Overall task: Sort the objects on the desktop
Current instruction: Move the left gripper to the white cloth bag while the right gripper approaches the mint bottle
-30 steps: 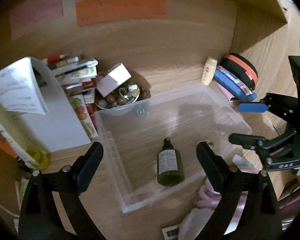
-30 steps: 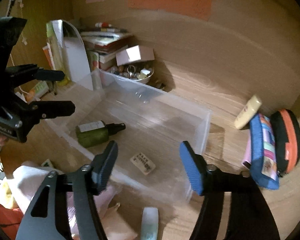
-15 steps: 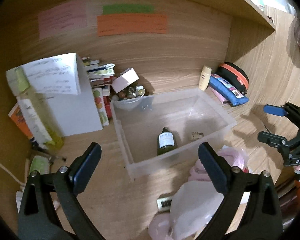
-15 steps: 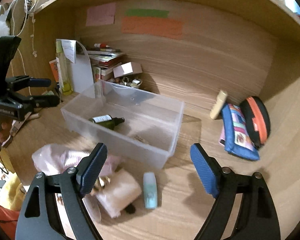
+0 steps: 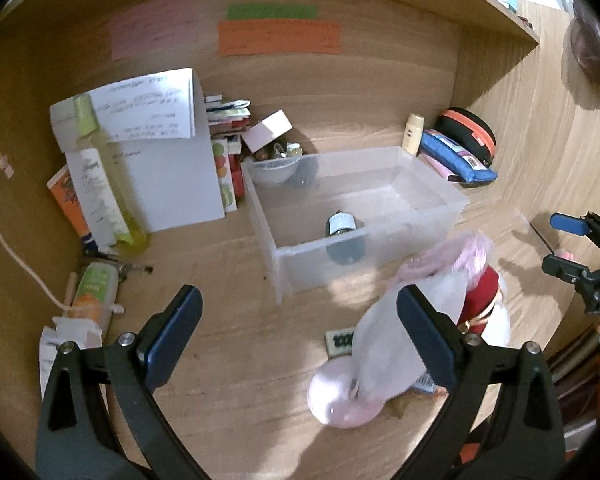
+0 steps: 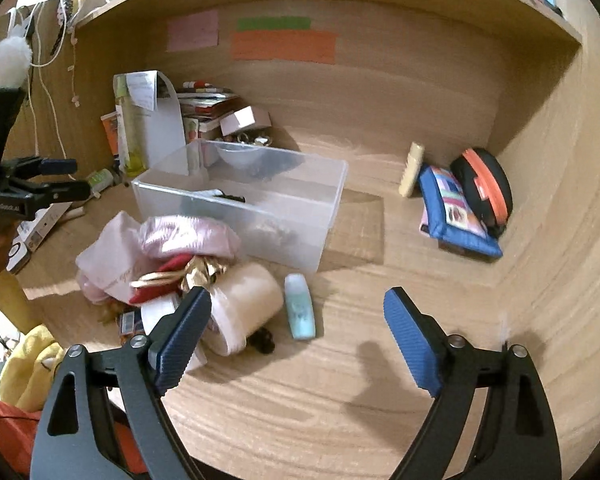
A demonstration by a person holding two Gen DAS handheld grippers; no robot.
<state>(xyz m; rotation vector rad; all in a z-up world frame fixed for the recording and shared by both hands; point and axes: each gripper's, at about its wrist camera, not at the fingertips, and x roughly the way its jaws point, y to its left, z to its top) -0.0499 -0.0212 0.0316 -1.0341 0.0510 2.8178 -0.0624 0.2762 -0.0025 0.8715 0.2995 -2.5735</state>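
desk (image 6: 340, 380): wooden, set in an alcove with a wooden back wall.

clear bin (image 5: 380, 248) (image 6: 284, 232): open-topped plastic, mid-desk. inside it a dark green bottle (image 5: 342, 226) lies on its side against the near wall.

left gripper (image 5: 300, 328): fingers spread wide, nothing between them, above bare desk in front of the bin.

right gripper (image 6: 296, 320): its jaws have just been opening; fingers stand wide apart, nothing pinched, above the desk in front of the bin.

pink bag pile (image 6: 160, 248) (image 5: 440, 272): crumpled pink plastic with red and gold items, just beside the bin's front wall.

white roll (image 6: 244, 300): lies at the near edge of the pile, partly behind the right gripper's left finger.

pale green tube (image 6: 300, 306): flat on the desk, just right of the roll and near the bin's front corner.

blue pouch (image 6: 456, 208) (image 5: 456, 154) and black case with orange band (image 6: 484, 184) (image 5: 468, 130): touching, at the right back corner.

cream tube (image 6: 412, 168) (image 5: 414, 132): leaning just left of the pouch.

white box with notes (image 5: 168, 152): upright at left, books (image 5: 228, 140) stacked behind it.

small bowl of trinkets (image 5: 276, 160): behind the bin's back left corner.

green-and-orange tube (image 5: 94, 292): lying far left.
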